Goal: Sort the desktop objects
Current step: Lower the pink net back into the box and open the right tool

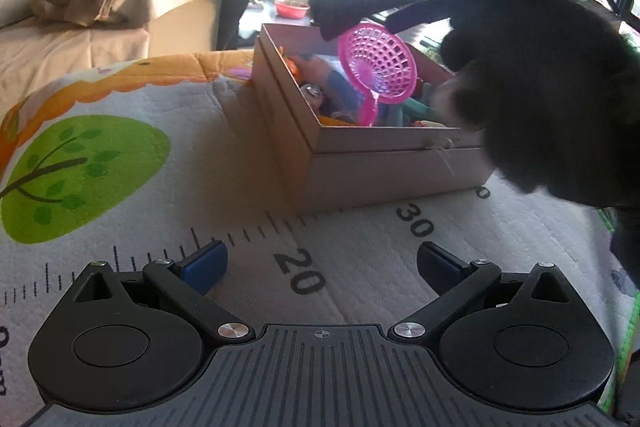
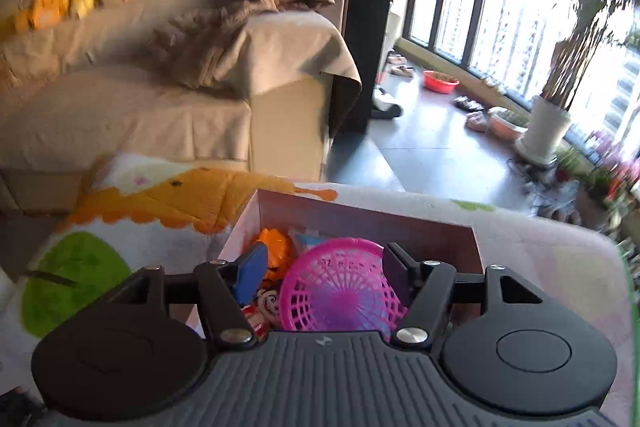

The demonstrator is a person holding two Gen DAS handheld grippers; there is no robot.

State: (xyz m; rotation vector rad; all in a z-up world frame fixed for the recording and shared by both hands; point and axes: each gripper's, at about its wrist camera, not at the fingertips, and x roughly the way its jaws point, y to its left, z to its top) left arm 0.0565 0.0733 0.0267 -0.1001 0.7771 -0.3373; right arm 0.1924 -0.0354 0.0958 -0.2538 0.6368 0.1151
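Observation:
A pink plastic sieve with a handle stands tilted inside an open cardboard box among several colourful toys. My right gripper shows as a dark shape just above the sieve's rim. In the right wrist view my right gripper is open over the box. The sieve lies below and between its fingers, clear of the blue left pad. My left gripper hangs open and empty over the play mat, short of the box.
The box sits on a printed mat with a green tree and a ruler scale. A covered sofa with a crumpled blanket stands behind it. Beyond are a dark floor, a red basin and potted plants by the windows.

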